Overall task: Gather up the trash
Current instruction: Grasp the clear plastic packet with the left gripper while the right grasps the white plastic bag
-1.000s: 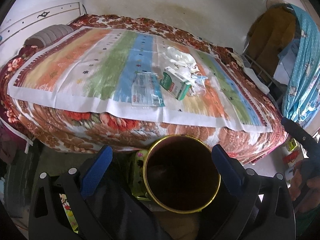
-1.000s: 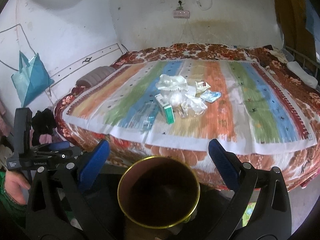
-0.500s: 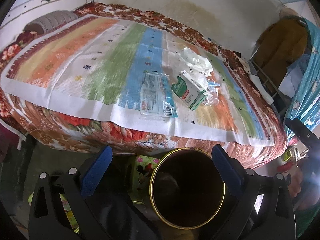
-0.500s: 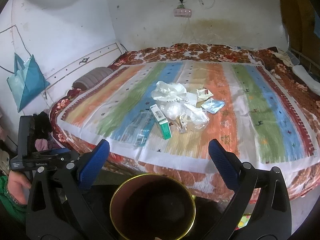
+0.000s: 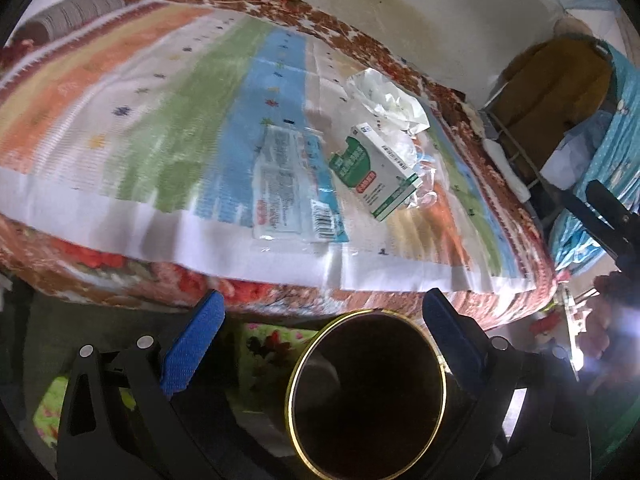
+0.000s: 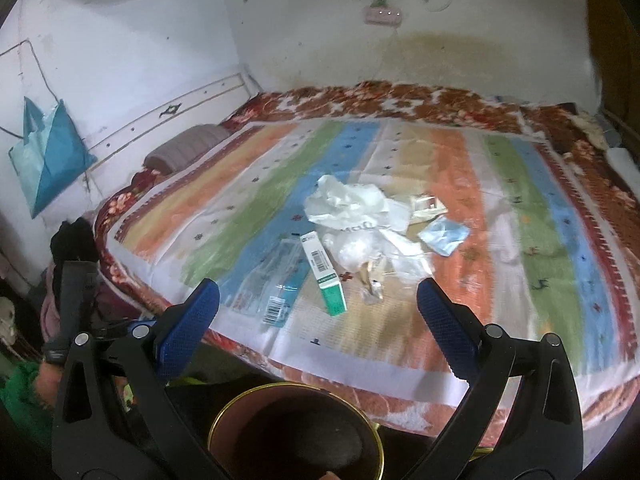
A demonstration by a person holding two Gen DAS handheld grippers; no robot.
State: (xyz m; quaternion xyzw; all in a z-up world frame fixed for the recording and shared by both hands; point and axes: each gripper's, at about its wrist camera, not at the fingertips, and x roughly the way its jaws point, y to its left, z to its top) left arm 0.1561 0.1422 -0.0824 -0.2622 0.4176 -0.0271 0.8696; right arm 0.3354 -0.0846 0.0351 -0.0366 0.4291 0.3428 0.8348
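Striped bed cover (image 5: pixel 160 120) is holding the trash near its front edge. Left hand-held gripper (image 5: pixel 320 332) is hanging open above a brown bin (image 5: pixel 366 396). The green box (image 5: pixel 374 172) looks light and stiff, good to pinch across its narrow sides.

From the right view, the right hand-held gripper (image 6: pixel 318 312) is open too, and the white bag (image 6: pixel 352 202) looks soft and crinkly.

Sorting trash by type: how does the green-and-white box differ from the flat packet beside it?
The green-and-white box is a solid carton standing proud of the bedspread; the flat packet is thin, see-through plastic lying flush. The box lies nearer the crumpled white bag. Both carry barcodes and lie untouched on the bed.
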